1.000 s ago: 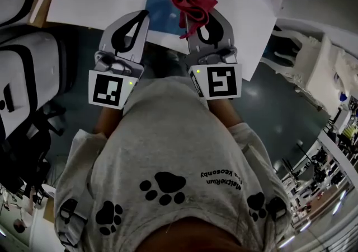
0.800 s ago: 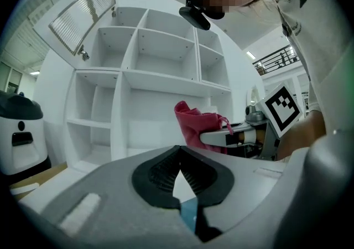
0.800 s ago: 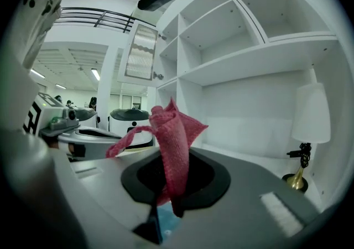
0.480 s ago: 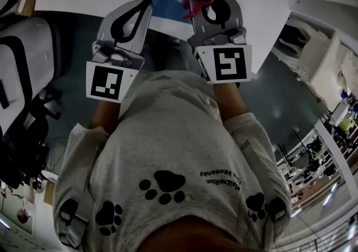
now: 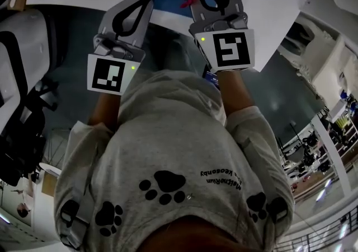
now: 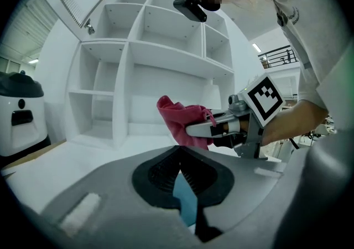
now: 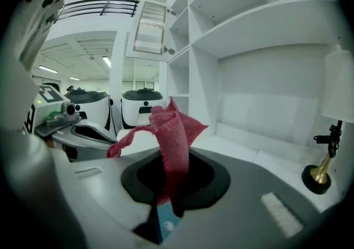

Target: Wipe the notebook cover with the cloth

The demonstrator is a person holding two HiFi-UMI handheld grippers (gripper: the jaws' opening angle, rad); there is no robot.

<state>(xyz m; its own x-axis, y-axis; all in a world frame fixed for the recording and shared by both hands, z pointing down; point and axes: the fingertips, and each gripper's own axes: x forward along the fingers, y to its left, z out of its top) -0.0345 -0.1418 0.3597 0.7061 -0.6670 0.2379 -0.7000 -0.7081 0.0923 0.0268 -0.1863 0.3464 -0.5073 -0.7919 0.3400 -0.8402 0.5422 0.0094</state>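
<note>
Though left tongs [image 6: 180, 173] empty, right tongs [image 7: 167, 195] round one cloth [image 7: 176, 134].

The left gripper [image 6: 178, 154] fills the near part of the view, its jaws closed tip to tip on nothing, and a sliver of the blue notebook [image 6: 186, 205] shows through the gap between them. Beyond, reaching in from the right, the right gripper [image 6: 194, 130] pinches a bunched red cloth [image 6: 176, 118] above the white tabletop [image 6: 83, 151]. A white shelf unit [image 6: 138, 71] stands at the far side
</note>
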